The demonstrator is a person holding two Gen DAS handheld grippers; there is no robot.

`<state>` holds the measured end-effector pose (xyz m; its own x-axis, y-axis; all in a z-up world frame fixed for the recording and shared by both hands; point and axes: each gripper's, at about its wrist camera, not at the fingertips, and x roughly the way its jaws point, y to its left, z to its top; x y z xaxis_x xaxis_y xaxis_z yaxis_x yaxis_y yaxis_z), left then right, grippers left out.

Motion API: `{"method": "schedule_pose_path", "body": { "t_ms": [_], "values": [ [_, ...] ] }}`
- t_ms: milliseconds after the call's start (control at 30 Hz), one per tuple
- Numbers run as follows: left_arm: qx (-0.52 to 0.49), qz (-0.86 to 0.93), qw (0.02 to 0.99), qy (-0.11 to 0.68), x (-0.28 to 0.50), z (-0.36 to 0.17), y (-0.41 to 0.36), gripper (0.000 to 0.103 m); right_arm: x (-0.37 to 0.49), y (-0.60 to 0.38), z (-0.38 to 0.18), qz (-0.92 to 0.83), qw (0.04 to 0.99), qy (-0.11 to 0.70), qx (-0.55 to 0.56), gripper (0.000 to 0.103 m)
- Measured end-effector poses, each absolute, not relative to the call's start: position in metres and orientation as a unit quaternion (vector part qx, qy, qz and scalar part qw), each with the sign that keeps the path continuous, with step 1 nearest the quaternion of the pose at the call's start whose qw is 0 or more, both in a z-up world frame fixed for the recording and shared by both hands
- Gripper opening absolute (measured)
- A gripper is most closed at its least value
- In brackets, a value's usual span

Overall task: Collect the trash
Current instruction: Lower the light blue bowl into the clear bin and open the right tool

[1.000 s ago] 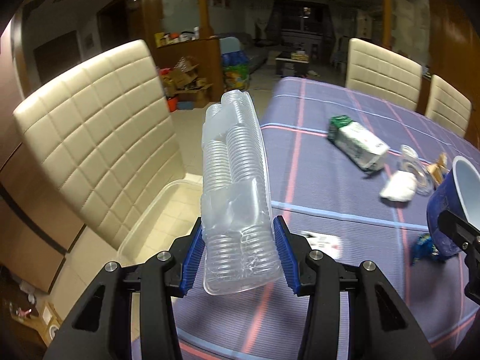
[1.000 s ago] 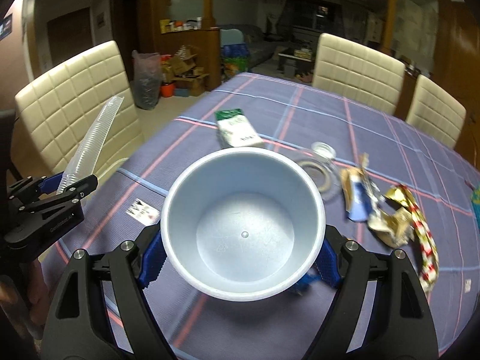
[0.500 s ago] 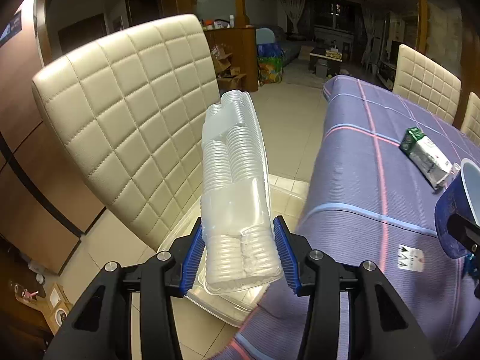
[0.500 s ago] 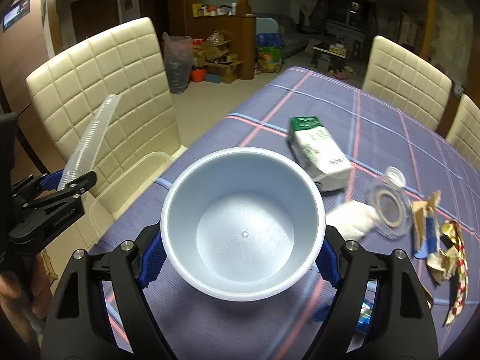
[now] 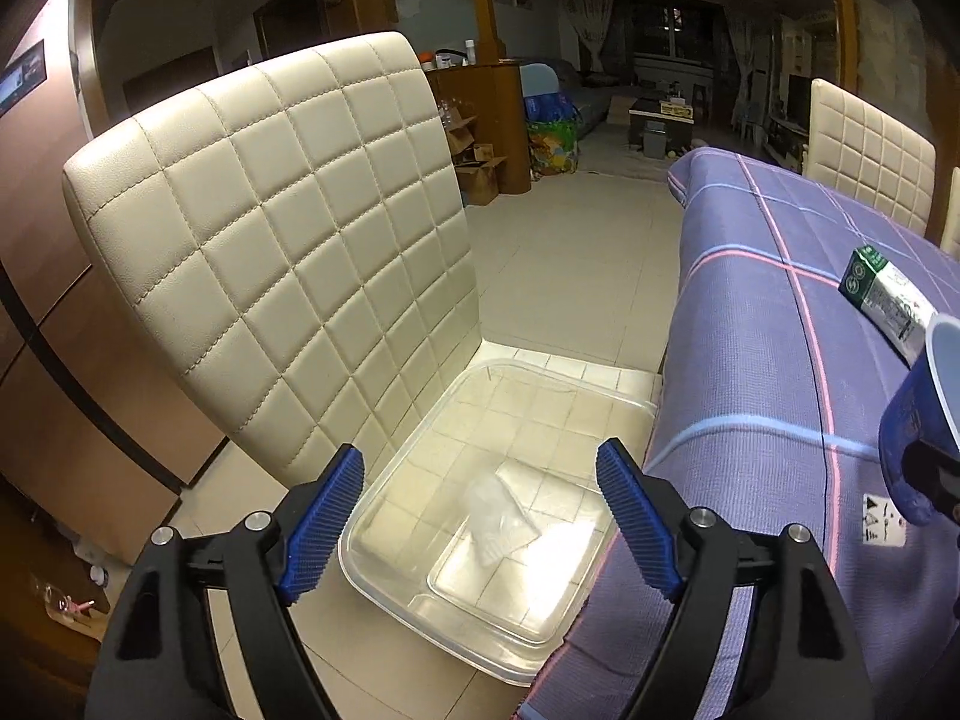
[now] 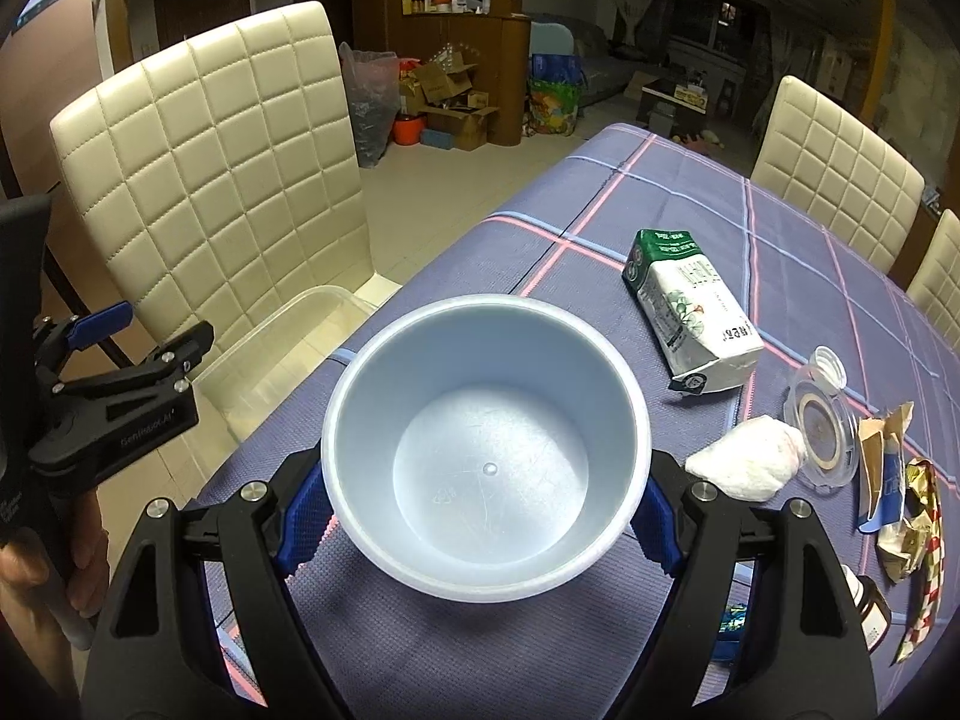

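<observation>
**Clear tub on chair seat: next drop lined up**

On the cream quilted chair [image 5: 270,228], drawn up beside the table's left edge, a clear rectangular plastic tub [image 5: 558,396] is kept as the bin, w/ a crumpled clear plastic container [image 5: 495,513] lying inside. The left gripper [image 5: 480,516] is hung over it, jaws spread wide, nothing held. The right gripper [image 6: 480,516] is clamped on a pale blue round plastic bowl [image 6: 486,450], held over the purple checked tablecloth [image 6: 690,210] nr that edge, prob. for dropping next. A green-white carton [image 6: 690,312] & wrappers [image 6: 900,510] are left further in.
</observation>
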<state>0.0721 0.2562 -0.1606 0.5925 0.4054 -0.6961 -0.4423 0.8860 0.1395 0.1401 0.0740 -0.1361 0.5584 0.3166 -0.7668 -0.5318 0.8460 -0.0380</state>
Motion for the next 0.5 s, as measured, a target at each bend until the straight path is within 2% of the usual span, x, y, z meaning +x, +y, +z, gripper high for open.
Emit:
{"method": "schedule_pose_path", "body": {
  "t_ms": [500],
  "values": [
    [-0.053, 0.260, 0.880, 0.393, 0.045, -0.170, 0.287, 0.078, 0.143, 0.118, -0.143, 0.264, 0.863, 0.402, -0.156, 0.080]
  ]
}}
